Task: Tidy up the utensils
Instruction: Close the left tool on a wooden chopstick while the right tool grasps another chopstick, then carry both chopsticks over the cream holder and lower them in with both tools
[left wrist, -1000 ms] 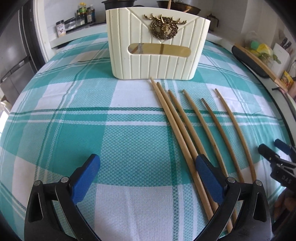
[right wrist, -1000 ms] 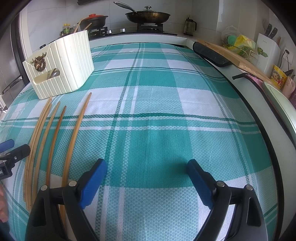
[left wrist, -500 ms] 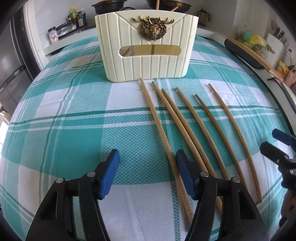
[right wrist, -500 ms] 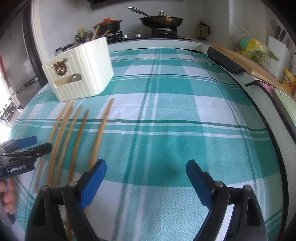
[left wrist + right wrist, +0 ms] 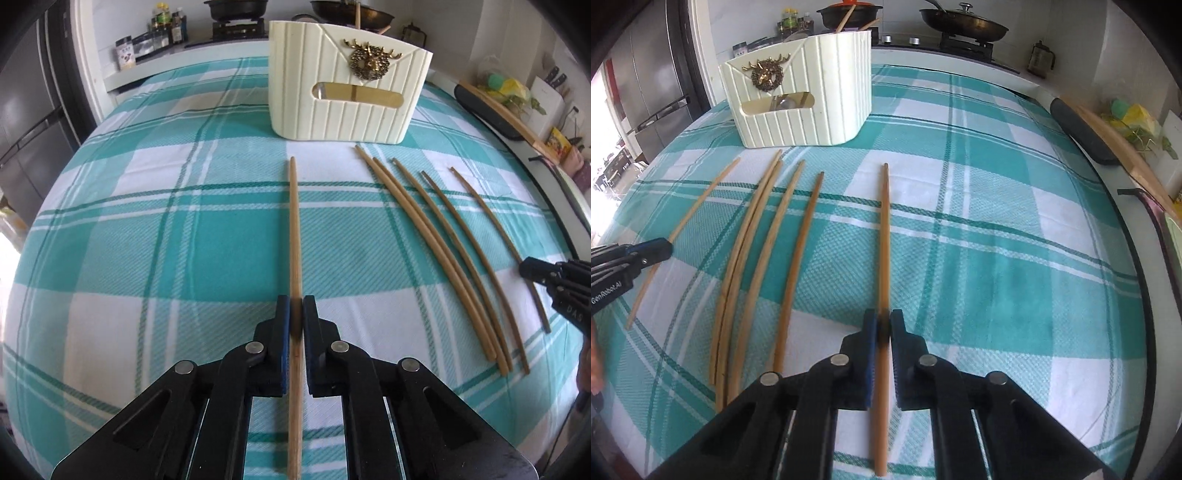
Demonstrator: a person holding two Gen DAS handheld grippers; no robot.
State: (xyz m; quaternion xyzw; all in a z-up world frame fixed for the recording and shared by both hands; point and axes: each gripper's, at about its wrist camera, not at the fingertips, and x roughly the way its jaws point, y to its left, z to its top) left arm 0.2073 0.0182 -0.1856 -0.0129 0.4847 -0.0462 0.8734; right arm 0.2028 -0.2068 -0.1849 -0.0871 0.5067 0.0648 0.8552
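A cream ribbed holder (image 5: pixel 351 85) with a gold deer emblem stands at the back of the teal plaid cloth (image 5: pixel 147 240). My left gripper (image 5: pixel 294 314) is shut on the leftmost chopstick (image 5: pixel 294 229), which lies pointing toward the holder. Several loose chopsticks (image 5: pixel 445 258) lie to its right. My right gripper (image 5: pixel 883 326) is shut on the rightmost chopstick (image 5: pixel 884 240). In the right wrist view the holder (image 5: pixel 812 122) is at upper left, the other chopsticks (image 5: pixel 798 269) lie left of my grip, and the left gripper (image 5: pixel 663 249) shows at the left edge.
Pans sit on a stove (image 5: pixel 964 26) behind the table, beside spice jars (image 5: pixel 162 26). A fridge (image 5: pixel 29 110) stands to the left. A wooden board (image 5: pixel 1115 147) and a knife block (image 5: pixel 546 96) line the counter on the right. The right gripper (image 5: pixel 532 269) enters at the right edge.
Both grippers went from wide open to shut, each on a chopstick. The left gripper shifted so its chopstick sits centred, now apart from the others.
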